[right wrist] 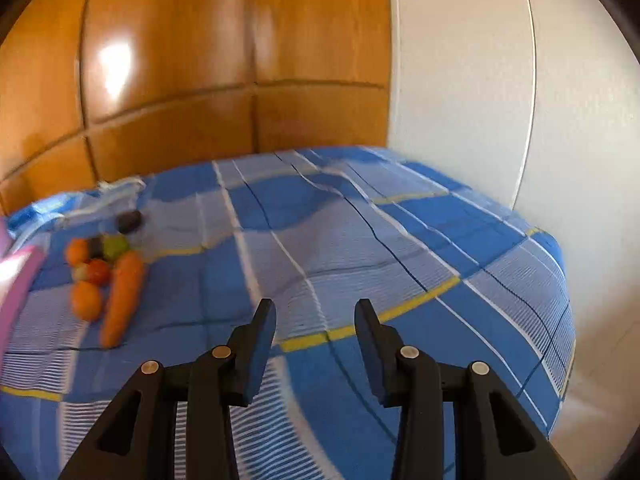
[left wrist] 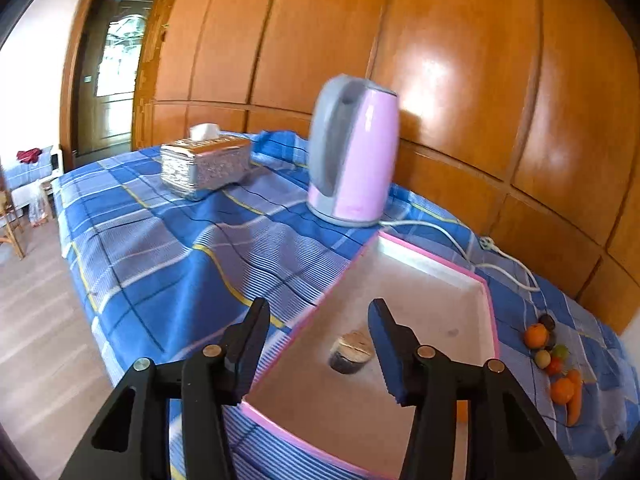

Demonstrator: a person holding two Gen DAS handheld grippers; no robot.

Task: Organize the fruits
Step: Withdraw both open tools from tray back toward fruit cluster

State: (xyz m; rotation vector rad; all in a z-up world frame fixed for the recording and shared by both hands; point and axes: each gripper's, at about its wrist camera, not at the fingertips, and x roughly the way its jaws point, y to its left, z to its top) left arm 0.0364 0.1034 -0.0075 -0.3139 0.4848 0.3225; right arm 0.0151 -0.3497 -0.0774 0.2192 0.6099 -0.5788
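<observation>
The left gripper (left wrist: 320,320) is hovering over a pink-rimmed tray (left wrist: 436,260) that is lying on the blue checked cloth (left wrist: 168,248), its jaws standing apart with nothing pressed between them. Just below and between the fingers, a small round dark piece with a pale cut top (left wrist: 351,352) is sitting on the tray's pale floor, close to the right-hand finger but apart from it; what kind of fruit it is I cannot tell. Behind the tray a pink and grey kettle (left wrist: 354,152) is standing upright, its white cord (left wrist: 472,256) trailing along the cloth past the tray's far edge, and further left a silvery tissue box (left wrist: 206,166) is resting near the wooden wall panels (left wrist: 460,60). To the right of the tray, well apart from it, the rest of the fruit is waiting in a loose cluster: an orange (left wrist: 536,336), a dark fruit (left wrist: 547,321), a second orange (left wrist: 562,390) and a carrot (left wrist: 575,404), with a few smaller pieces between them. The right gripper (right wrist: 316,326) is hanging over bare cloth, jaws moderately apart and empty, and the picture is smeared. From its view the carrot (right wrist: 122,300) is lying off to the left, beside an orange (right wrist: 86,300), a red fruit (right wrist: 98,272) and a green one (right wrist: 116,246).
</observation>
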